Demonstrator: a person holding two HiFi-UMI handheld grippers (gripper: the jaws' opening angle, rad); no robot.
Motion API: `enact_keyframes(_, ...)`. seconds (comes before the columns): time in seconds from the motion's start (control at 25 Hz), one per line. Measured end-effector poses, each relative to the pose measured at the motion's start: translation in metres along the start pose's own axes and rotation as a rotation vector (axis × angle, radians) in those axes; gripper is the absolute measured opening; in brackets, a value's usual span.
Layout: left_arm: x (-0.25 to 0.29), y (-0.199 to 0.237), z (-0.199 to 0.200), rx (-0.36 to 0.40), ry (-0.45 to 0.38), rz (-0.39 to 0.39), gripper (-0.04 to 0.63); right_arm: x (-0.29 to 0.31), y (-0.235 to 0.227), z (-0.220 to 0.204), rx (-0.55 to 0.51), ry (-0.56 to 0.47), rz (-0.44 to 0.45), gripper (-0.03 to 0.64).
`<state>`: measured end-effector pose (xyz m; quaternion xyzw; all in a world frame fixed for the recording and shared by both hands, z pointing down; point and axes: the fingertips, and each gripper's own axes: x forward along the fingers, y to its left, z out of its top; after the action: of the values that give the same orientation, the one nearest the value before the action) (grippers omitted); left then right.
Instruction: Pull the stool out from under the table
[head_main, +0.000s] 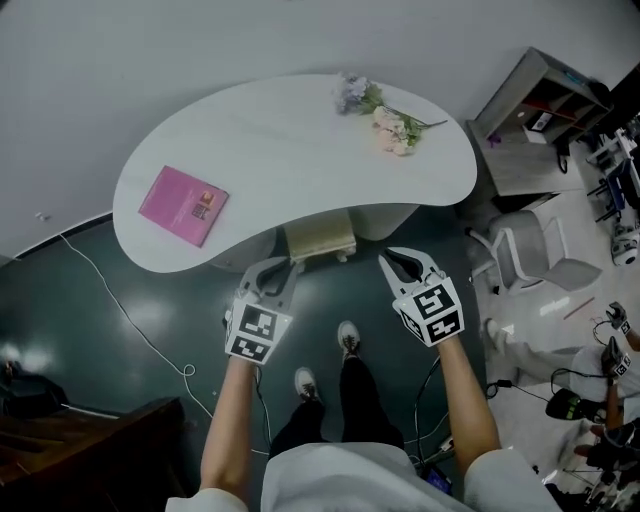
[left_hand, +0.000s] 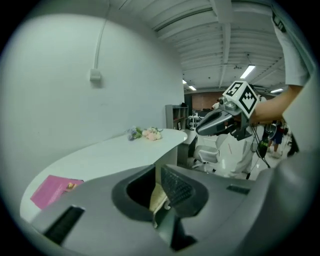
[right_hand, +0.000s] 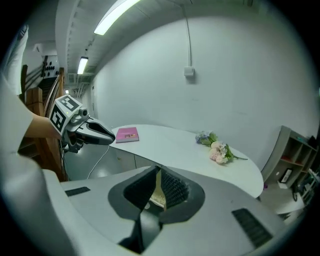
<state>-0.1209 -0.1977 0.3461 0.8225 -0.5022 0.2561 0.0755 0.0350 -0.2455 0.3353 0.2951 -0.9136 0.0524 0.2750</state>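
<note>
The desk (head_main: 300, 140) has a smooth, matt white top shaped like a kidney bean. Its long axis runs left to right in the head view and its hollow side faces the person. The stool (head_main: 320, 238) sits in that hollow, tucked under the front edge. Its seat is a pale beige rectangle with rounded corners, the longer side lying parallel to the desk's front edge. The desk top covers the back of the seat, and only the front strip shows beyond it.

The left tongs (head_main: 284, 266) and the right tongs (head_main: 397, 260) are held to either side of the stool's front, near it but not touching. Both point forward and down towards the desk's edge. Each is grey plastic with dark ribbed pads and carries a cube of black-and-white square markers. In both gripper views the jaws are drawn together with only a thin slit between them and nothing pinched there. The beige seat shows through the slit, further off.

On the desk's left end a thin pink book (head_main: 183, 205) lies flat, with a small picture on its cover; any title is too small to read. Towards the far right lies a loose bunch of flowers (head_main: 385, 115), pale pink and lilac with green stems. The floor (head_main: 150, 340) is dark green and glossy, and a white cable (head_main: 120, 310) trails across it.
</note>
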Motion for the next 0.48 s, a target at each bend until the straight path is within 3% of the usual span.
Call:
enact_keyframes(0.04,0.009,0.001,-0.01,-0.017,0.014,0.0,0.023,0.01,-0.005,-0.009,0.009,0.017,0.015,0.03)
enact_keyframes(0.12,0.027,0.003,-0.03,-0.043,0.044,-0.008,0.089,0.03,-0.012,-0.027,0.015,0.048,0.043,0.102)
enact_keyframes(0.48,0.107,0.007,-0.145,-0.111,0.095,-0.033,0.114,0.105,-0.024,-0.124,-0.019,0.072,0.062,0.196)
